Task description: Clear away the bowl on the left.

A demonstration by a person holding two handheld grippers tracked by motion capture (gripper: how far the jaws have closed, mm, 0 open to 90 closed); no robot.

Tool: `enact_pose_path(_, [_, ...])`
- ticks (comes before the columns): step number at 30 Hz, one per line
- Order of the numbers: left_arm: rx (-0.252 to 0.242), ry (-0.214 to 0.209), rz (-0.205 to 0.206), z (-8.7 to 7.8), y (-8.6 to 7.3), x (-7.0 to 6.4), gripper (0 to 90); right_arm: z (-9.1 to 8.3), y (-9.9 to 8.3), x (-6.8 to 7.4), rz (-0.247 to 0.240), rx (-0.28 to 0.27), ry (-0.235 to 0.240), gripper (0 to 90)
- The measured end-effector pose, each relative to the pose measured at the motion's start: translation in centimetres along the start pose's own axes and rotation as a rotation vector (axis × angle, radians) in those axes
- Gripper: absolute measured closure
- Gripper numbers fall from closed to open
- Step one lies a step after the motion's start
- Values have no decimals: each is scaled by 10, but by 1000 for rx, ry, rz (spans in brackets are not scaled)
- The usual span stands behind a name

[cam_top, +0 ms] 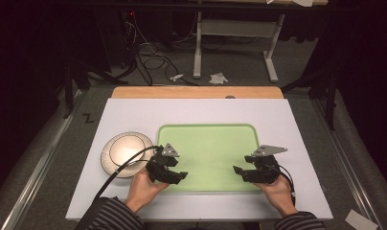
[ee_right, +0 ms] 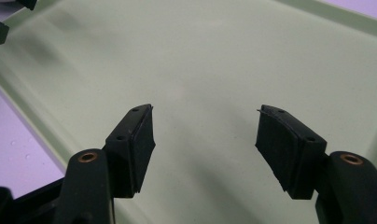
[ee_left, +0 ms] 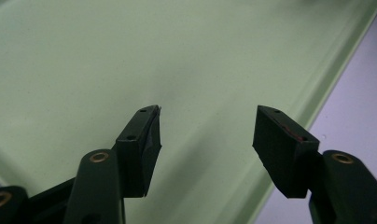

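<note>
Here both grippers hang over the near half of the green tray on the white table top. The left gripper sits above the tray's near-left corner, jaws spread with nothing between them — the right gripper, near the tray's right edge, likewise gapes empty. A pale bowl on a plate stands just left of the tray.

The high view looks down and forward from above me, taking in the whole green tray with my left gripper and right gripper over its near corners. Each gripper view rides close behind my jaws, staring at that same tray surface between them.
</note>
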State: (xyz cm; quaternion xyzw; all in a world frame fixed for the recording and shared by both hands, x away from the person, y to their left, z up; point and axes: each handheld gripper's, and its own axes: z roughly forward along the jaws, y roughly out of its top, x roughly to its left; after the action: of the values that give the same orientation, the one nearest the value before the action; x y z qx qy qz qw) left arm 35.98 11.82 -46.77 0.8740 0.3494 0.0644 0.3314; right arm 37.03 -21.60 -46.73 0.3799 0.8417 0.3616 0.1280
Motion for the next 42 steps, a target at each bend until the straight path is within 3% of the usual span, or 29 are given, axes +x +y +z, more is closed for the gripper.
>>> enact_pose_path(15, [-10,36,15,-4,0,1,401,2,0,1,-15,20,7,383])
enact_pose_path(42, [-77,46,-23,-22,0,8,383,3,0,1,-11,18,12,383])
